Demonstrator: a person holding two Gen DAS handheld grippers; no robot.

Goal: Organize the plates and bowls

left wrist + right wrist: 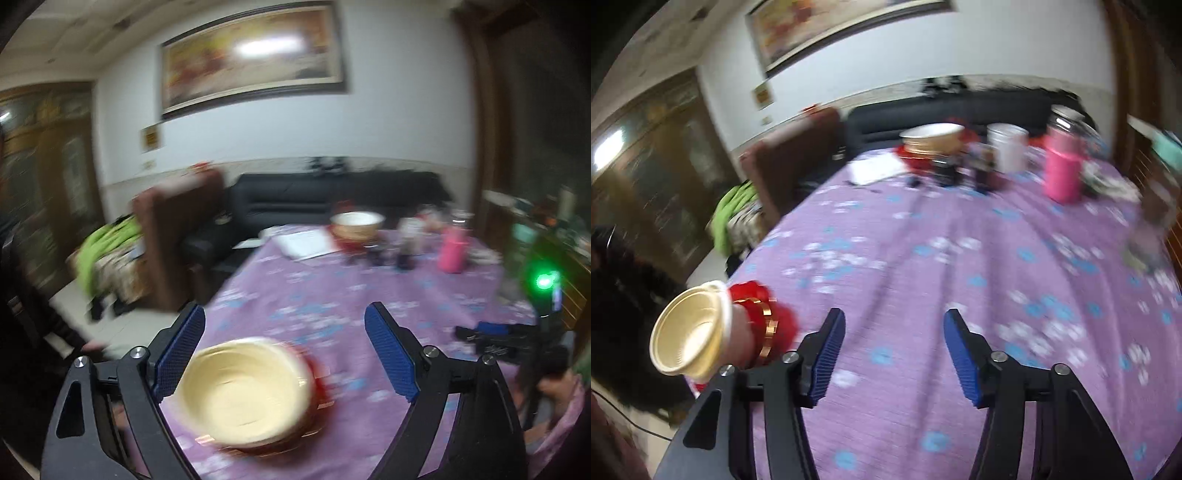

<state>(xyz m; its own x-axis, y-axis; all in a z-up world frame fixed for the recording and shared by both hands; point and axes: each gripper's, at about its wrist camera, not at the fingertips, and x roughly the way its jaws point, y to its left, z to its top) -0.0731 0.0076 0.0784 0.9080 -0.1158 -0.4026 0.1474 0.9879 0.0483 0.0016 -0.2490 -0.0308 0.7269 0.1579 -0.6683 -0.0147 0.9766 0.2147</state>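
A cream bowl sits on a stack of red and gold plates at the near edge of the purple tablecloth. My left gripper is open, its blue pads on either side of the bowl, just above it. The same bowl and red plates show at the left of the right wrist view. My right gripper is open and empty over the cloth, to the right of that stack. A second cream bowl on a red plate stands at the far side, also in the right wrist view.
At the far side stand a pink bottle, a white cup, dark small jars and white papers. A brown chair and a black sofa lie beyond the table. Both views are motion-blurred.
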